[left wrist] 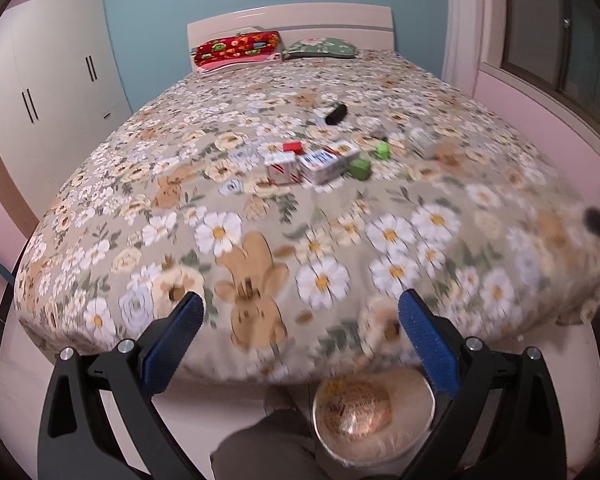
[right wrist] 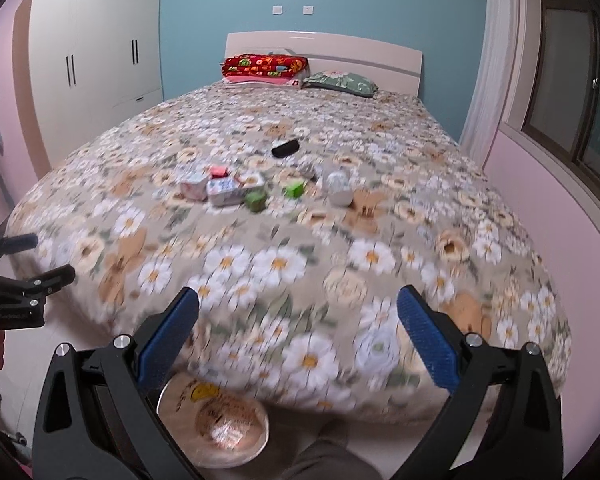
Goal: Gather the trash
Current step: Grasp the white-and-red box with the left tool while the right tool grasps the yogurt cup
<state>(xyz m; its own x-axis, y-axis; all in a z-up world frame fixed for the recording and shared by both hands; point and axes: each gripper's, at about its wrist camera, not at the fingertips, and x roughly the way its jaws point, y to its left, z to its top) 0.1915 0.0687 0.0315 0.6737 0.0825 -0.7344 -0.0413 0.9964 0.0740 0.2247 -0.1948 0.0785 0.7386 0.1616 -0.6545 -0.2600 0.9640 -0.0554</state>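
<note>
Nearest, on the floor against the foot edge of the bed (left wrist: 100,288), stands a bin (left wrist: 374,420) lined with clear plastic, a printed wrapper lying in it. Above it the left gripper (left wrist: 300,320) and the right gripper (right wrist: 298,316) both hang released, jaws spread wide and holding nothing, short of the bedspread.

Farther on, near the middle of the bed, the trash lies clustered: a red-and-white carton (left wrist: 282,166), a blue-and-white carton (left wrist: 326,164) just beside it with its long axis slanting toward the far right corner, two green pieces (left wrist: 360,168) and a pale cup (right wrist: 340,188) to the right. Beyond them lies a black object (left wrist: 336,114), long axis also angled toward the headboard's right end.

The risk, I judge: the soft quilt gives under a reach, so a carton may tip or slide, and closely packed pieces may be nudged apart or grabbed together.
</note>
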